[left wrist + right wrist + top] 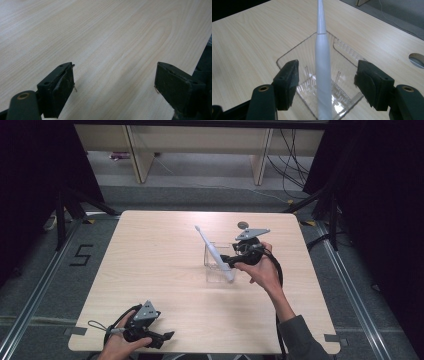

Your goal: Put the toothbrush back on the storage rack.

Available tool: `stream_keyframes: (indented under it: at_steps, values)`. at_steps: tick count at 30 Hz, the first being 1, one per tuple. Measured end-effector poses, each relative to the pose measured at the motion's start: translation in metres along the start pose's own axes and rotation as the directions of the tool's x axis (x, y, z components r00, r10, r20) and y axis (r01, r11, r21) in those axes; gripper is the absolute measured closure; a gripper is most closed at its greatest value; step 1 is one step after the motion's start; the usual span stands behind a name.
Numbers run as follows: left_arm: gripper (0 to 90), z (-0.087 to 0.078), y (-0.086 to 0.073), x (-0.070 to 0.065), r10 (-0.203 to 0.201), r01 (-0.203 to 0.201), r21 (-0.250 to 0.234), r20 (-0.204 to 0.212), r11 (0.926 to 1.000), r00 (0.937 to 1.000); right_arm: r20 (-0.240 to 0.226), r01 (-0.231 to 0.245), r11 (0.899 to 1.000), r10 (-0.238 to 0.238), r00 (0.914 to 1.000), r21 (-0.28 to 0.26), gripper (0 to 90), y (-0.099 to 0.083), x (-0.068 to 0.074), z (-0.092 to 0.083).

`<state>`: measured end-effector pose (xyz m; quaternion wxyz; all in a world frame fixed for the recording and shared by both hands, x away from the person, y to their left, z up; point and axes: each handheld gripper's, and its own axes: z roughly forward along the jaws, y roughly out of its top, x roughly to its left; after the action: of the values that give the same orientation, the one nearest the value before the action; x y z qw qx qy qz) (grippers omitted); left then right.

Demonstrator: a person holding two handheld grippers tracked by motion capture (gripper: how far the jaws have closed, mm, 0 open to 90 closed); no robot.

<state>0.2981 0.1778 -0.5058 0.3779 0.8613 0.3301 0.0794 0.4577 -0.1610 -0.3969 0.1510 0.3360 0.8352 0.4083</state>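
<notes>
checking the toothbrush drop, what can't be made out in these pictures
- Toothbrush head: cut off by the top edge in the right gripper view; too small to read in the high view.
- Its lower end: cut off by the bottom edge in the right gripper view, so where it rests in the clear box is unclear.
- Right gripper fingertips: hidden behind its body and the hand in the high view.

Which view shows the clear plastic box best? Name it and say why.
The right gripper view: the clear plastic box is close up, with ribbed walls and floor plain and the white electric toothbrush leaning in it. The high view shows the box small, beside the right gripper. The left gripper view shows bare wooden table.
</notes>
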Motion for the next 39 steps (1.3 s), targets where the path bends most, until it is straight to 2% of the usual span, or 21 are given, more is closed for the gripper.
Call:
stream_keyframes:
  at_steps: [6,7,8,10,11,13,14,16,19,20,21,23,26,27,28,31,33,35,38,39]
  values:
    - [15.3,0.0,0.0,0.001,0.01,-0.01,0.011,0.001,0.9999,0.9999,0.016,0.01,1.0,-0.009,0.9998,-0.005,34.8,-0.006,-0.003,-0.011]
    - [15.3,0.0,0.0,0.001,0.01,-0.01,0.011,0.0,0.9999,0.9999,0.014,-0.014,1.0,0.014,0.9998,-0.007,34.8,-0.007,-0.002,-0.013]
    - [15.3,0.0,0.0,0.0,0.0,0.0,0.002,0.001,1.0,1.0,0.014,-0.019,1.0,0.019,0.9997,-0.009,34.7,-0.009,-0.003,-0.015]
    - [15.3,-0.001,0.0,0.001,0.011,-0.011,0.011,-0.001,0.9999,0.9999,0.018,0.014,1.0,-0.013,0.9998,-0.016,34.7,-0.011,-0.006,-0.017]
    - [15.3,0.0,0.0,0.0,0.0,0.0,0.001,0.001,1.0,1.0,0.021,-0.005,1.0,0.005,0.9998,-0.013,34.7,-0.013,-0.005,-0.02]
    - [15.3,0.0,0.0,0.0,0.002,-0.002,0.003,0.002,1.0,1.0,0.024,0.009,1.0,-0.009,0.9997,-0.014,34.3,-0.017,-0.007,-0.025]
    - [15.3,0.0,0.0,0.001,0.01,-0.01,0.011,-0.007,0.9999,0.9999,0.022,-0.007,1.0,0.007,0.9997,-0.01,34.3,-0.019,-0.006,-0.027]
    - [15.3,0.0,0.0,0.0,0.011,-0.011,0.011,-0.007,0.9999,0.9999,0.026,0.011,1.0,-0.011,0.9996,-0.022,34.1,-0.023,-0.008,-0.031]
    - [15.3,0.0,0.0,0.001,0.011,-0.011,0.011,-0.007,0.9999,0.9999,0.032,-0.014,1.0,0.014,0.9994,-0.01,33.7,-0.03,-0.008,-0.039]
    - [15.3,0.0,0.0,0.0,0.012,-0.012,0.011,-0.007,0.9999,0.9999,0.03,0.006,1.0,-0.005,0.9995,-0.012,33.5,-0.032,-0.01,-0.04]
    - [15.3,-0.001,0.0,0.0,0.014,-0.014,0.011,-0.007,0.9998,0.9999,0.031,-0.024,1.0,0.024,0.9992,-0.009,33.5,-0.034,-0.009,-0.042]
    - [15.3,-0.001,0.0,0.001,0.015,-0.015,0.01,-0.007,0.9998,0.9999,0.042,0.0,1.0,0.0,0.9991,-0.018,33.3,-0.038,-0.012,-0.044]
    - [15.3,0.0,0.0,0.0,0.001,-0.001,-0.003,0.001,1.0,1.0,0.035,-0.018,1.0,0.019,0.9992,-0.007,32.2,-0.043,-0.01,-0.046]
    - [15.3,0.0,0.0,0.0,0.001,-0.001,-0.002,-0.001,1.0,1.0,0.041,0.008,1.0,-0.007,0.9991,-0.012,32.1,-0.045,-0.012,-0.047]
    - [15.3,-0.001,0.0,0.001,0.012,-0.012,0.008,-0.009,0.9999,0.9999,0.038,-0.013,1.0,0.013,0.9992,-0.008,32.1,-0.046,-0.01,-0.047]
    - [15.3,-0.001,0.0,0.0,0.008,-0.008,0.003,0.002,1.0,1.0,0.04,0.001,1.0,-0.001,0.9992,-0.005,32.0,-0.048,-0.011,-0.05]
    - [15.3,0.0,0.0,-0.001,0.004,-0.004,-0.002,0.003,1.0,1.0,0.046,-0.014,1.0,0.015,0.9988,-0.017,32.0,-0.051,-0.008,-0.052]
    - [15.3,-0.001,0.0,0.001,0.017,-0.017,0.011,-0.007,0.9998,0.9998,0.043,0.004,1.0,-0.003,0.9991,-0.014,32.0,-0.052,-0.009,-0.054]
    - [15.3,-0.001,0.0,0.0,0.015,-0.015,0.009,0.003,0.9998,0.9999,0.041,-0.014,1.0,0.014,0.999,-0.011,31.9,-0.055,-0.006,-0.056]
    - [15.3,-0.001,0.0,0.0,0.013,-0.013,0.007,0.003,0.9999,0.9999,0.044,0.003,1.0,-0.002,0.999,-0.024,31.6,-0.056,-0.007,-0.057]
